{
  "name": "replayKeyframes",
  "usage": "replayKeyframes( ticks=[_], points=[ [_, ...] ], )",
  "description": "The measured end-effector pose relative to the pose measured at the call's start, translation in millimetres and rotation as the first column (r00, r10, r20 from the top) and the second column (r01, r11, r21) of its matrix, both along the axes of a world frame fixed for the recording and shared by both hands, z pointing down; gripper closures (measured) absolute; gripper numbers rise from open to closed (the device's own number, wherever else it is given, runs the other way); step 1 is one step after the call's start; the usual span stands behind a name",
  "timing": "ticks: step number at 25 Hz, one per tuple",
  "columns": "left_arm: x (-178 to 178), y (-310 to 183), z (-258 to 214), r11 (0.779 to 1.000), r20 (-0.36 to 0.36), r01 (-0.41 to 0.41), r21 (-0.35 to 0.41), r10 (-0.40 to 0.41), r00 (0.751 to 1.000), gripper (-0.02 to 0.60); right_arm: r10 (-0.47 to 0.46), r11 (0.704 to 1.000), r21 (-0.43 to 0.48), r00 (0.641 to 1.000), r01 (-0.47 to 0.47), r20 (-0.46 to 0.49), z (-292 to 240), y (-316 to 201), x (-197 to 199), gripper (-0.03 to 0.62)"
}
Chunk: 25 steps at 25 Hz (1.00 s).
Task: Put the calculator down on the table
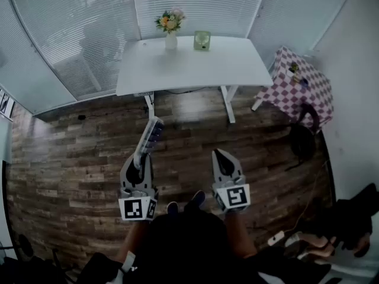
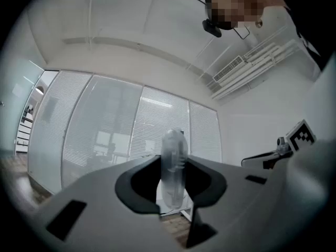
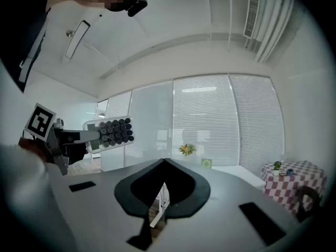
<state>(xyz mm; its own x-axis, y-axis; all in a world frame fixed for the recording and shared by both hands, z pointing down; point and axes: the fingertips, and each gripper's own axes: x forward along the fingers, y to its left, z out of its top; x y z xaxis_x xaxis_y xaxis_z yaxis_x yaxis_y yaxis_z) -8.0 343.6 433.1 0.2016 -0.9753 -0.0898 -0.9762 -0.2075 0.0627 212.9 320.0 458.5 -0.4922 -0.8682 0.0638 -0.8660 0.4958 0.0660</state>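
L tongs (image 1: pixel 141 161) are clamped on the near short end of the calculator (image 1: pixel 150 136), pads on its front & back faces. It stands on edge and sticks out fwd in the air over the wood floor (image 1: pixel 71 158), well short of the desk (image 1: pixel 195 67). In the left gripper view it's only a thin pale sliver between the jaws. R tongs (image 1: pixel 220 154) are pressed together w/ nothing in them, near the L pair. Handling, by the look of it: a light, stiff plastic slab w/ a smooth case, prob. slick under the pads. Held by one end only, the long free end could twist if jolted. Not v. fragile, but the display & keys (image 3: pixel 113 131) wouldn't like a drop. Best hold is approx where it is now, across the flat faces near one end. To land it flat the wrist likely has to roll so the key side faces up. Writing: the dark round keys show in rows in the right gripper view, but no print or brand is readable. The marker cube (image 1: pixel 137 209) has b/w squares, no letters. Farther off, the desk carries a vase of flowers (image 1: pixel 170 31) & a small green thing (image 1: pixel 202 40), maybe a clock, too small to read. Right of it is a checked cloth (image 1: pixel 296 87), w/ blinds (image 1: pixel 71 34) behind.
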Motion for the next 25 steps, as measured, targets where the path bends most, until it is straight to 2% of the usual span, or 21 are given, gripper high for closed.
replayKeyframes(
  ticks=[15,19,25],
  points=[
    [-18,12,3,1.000,0.005,0.014,-0.003,-0.014,1.000,0.482,0.001,1.000,-0.022,1.000,0.000,0.029,4,5,-10,0.589],
    [-25,16,6,1.000,0.005,0.018,-0.004,-0.018,1.000,0.482,0.027,0.999,-0.044,0.996,-0.023,0.090,14,4,-5,0.589],
    [-38,25,6,1.000,0.001,0.003,0.005,-0.003,1.000,0.482,0.034,0.999,0.002,0.992,-0.034,0.118,3,11,-17,0.589]
  ],
)
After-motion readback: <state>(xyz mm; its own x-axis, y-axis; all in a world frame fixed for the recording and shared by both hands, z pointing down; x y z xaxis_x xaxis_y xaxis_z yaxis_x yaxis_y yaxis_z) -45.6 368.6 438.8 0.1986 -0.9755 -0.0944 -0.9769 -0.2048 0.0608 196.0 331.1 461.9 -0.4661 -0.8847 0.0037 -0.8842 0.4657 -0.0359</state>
